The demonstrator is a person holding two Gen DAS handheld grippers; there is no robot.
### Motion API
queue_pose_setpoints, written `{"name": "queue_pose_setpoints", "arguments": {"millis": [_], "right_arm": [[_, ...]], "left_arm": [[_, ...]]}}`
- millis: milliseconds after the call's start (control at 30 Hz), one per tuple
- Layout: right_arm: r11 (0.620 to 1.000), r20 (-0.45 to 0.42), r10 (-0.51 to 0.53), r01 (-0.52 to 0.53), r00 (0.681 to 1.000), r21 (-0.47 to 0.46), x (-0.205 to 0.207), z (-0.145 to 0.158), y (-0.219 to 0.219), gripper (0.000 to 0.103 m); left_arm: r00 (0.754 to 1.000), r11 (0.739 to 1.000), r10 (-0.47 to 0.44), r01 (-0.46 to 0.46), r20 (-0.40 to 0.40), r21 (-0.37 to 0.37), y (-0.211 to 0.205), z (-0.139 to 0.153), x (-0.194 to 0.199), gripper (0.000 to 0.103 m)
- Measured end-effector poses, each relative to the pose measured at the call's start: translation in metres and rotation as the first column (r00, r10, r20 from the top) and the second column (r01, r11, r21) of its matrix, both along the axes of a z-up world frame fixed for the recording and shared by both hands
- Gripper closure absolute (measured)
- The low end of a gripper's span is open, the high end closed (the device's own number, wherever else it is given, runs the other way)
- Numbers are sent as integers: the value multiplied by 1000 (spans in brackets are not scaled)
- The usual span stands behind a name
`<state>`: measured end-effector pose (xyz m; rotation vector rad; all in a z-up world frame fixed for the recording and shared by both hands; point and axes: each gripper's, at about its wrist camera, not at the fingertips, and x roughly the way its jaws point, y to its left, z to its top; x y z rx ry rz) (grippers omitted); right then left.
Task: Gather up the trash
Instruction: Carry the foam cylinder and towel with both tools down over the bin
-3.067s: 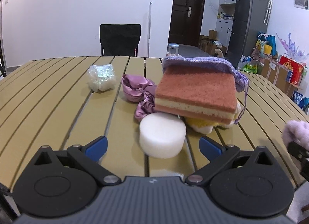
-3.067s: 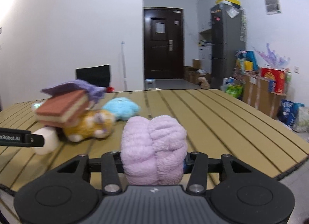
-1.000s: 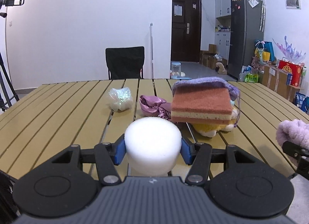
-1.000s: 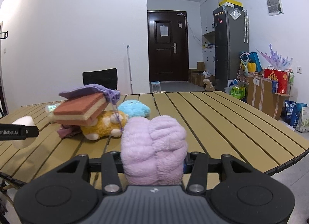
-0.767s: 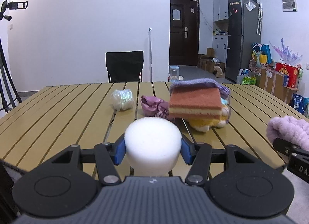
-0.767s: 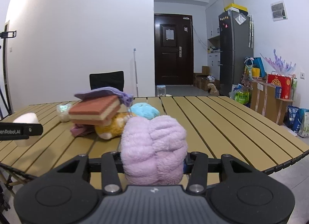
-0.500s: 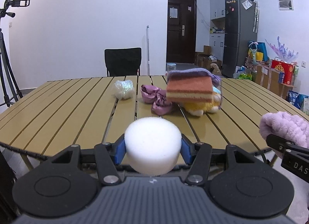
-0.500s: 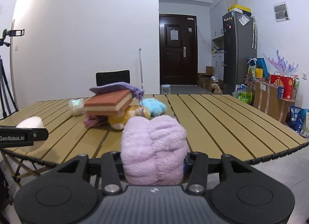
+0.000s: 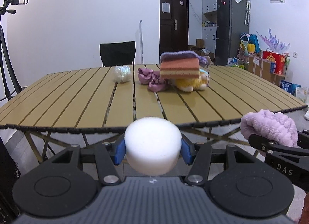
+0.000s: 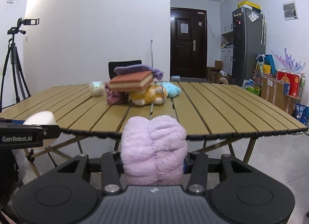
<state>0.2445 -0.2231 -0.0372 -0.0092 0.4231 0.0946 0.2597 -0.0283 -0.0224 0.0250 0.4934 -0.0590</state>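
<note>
Two loads are already off the tabletop [image 9: 77, 96]: the left hand-held gripper [image 9: 152, 151] clamps a white foam puck [image 9: 152, 144], its flat round face up and no long axis to speak of, while the right hand-held gripper [image 10: 154, 163] squeezes a fluffy lilac cloth [image 10: 154, 150] bunched upright. No bin shows ahead, so the drop point probably lies out of view. Remaining clutter, topped by a sponge [image 9: 180, 68] lying crosswise, sits well apart on the far side, slightly nearer the right hand.

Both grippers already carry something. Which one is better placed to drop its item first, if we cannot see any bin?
Neither clearly. The left gripper clamps the foam puck, the right gripper clamps the purple plush, both off the table edge. No bin shows.
</note>
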Motion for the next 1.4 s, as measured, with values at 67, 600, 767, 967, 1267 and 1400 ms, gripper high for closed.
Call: {"name": "queue_pose_setpoints", "arguments": {"millis": [67, 600, 767, 967, 1267, 1400], "right_arm": [[1000, -15, 4, -4, 1000, -2, -6, -4, 2, 58], [999, -164, 17, -24, 986, -37, -29, -51, 10, 58], [998, -220, 8, -20, 976, -54, -30, -72, 8, 58], [998, -268, -15, -4, 963, -68, -29, -90, 2, 58], [997, -354, -49, 24, 934, -74, -21, -120, -11, 58], [997, -386, -68, 44, 920, -70, -18, -130, -16, 58]], "left_arm": [[1000, 1000, -2, 2, -13, 0, 2, -4, -5, 46], [990, 999, -22, 26, -140, 29, 11, -50, -28, 46], [981, 999, -18, 26, -193, 39, 13, -68, -30, 46], [962, 999, -7, 20, -274, 42, 20, -92, -26, 46], [927, 999, 11, 6, -376, 44, 29, -123, -16, 46], [911, 999, 14, 3, -412, 39, 30, -132, -12, 46]]}}
